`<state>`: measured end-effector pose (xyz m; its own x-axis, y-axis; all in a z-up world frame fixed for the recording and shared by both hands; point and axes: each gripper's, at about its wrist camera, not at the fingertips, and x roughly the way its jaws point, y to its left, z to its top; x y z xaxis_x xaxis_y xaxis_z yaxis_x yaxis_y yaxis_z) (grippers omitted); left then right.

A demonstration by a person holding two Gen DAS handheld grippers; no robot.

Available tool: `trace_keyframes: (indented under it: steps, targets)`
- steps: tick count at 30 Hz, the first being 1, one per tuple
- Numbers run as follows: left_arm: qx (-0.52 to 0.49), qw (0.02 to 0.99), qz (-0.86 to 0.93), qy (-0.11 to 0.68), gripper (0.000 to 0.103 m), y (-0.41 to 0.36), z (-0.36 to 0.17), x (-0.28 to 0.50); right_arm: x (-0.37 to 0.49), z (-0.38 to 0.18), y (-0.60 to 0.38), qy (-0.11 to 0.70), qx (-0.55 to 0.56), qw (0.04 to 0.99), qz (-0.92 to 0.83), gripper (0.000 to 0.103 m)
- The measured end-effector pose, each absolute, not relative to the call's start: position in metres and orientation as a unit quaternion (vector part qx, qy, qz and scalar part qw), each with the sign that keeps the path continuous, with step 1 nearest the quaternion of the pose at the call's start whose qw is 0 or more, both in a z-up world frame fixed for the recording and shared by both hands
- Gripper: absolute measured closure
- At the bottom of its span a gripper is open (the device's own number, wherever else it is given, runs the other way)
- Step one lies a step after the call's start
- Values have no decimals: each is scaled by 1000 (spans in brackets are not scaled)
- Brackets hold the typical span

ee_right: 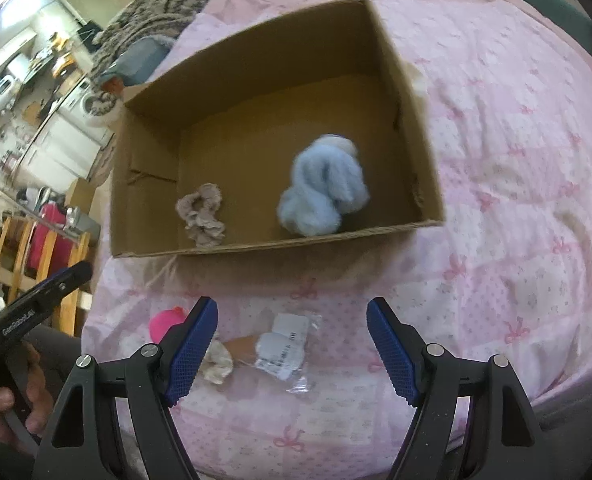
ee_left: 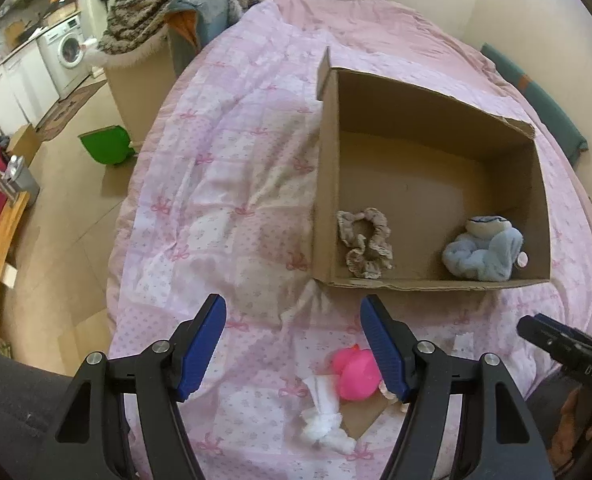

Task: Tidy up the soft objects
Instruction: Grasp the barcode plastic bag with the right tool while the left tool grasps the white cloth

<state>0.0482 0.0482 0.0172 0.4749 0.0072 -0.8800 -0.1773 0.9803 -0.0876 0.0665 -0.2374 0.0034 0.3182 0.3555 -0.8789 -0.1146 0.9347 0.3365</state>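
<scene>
Two soft items lie along the cardboard box's (ee_left: 328, 184) near wall; my left gripper (ee_left: 293, 344) and right gripper (ee_right: 291, 346) hang spread, empty, above the quilt's (ee_left: 223, 184) near edge clutter.

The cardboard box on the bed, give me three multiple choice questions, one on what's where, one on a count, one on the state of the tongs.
1. Where is the pink toy?
A. inside the cardboard box
B. on the quilt, in front of the box
C. on the floor

2. How many soft things lie in the box?
A. none
B. two
C. five

3. How do the left tongs and right tongs stand?
A. both open, holding nothing
B. both shut on cloth
C. left shut on the toy

Answers: 1 B, it lies on the quilt outside the near wall. 2 B, a beige scrunchie and a blue plush. 3 A, bare quilt shows between each pair of pads.
</scene>
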Motion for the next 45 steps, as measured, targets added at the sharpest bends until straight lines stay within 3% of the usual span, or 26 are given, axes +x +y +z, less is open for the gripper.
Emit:
trace_keyframes:
  steps: [6, 9, 12, 22, 26, 39, 45]
  targets:
    - [-122, 846, 76, 514, 36, 68, 14, 47, 76, -16, -258, 599, 173, 773, 119, 22]
    - [-124, 843, 80, 518, 36, 69, 12, 48, 78, -34, -246, 636, 150, 747, 125, 22]
    - [-126, 839, 76, 524, 36, 67, 10, 49, 77, -49, -226, 662, 117, 727, 142, 31]
    - [-111, 838, 66, 531, 36, 56, 6, 50, 79, -77, -195, 692, 71, 705, 137, 32]
    - [-103, 835, 66, 536, 36, 54, 2, 50, 82, -77, -196, 687, 61, 713, 123, 61]
    - [-115, 813, 82, 565, 36, 66, -15, 50, 83, -30, -228, 599, 139, 778, 127, 62]
    - [-136, 776, 71, 612, 37, 67, -41, 51, 84, -31, -226, 602, 141, 775, 131, 62]
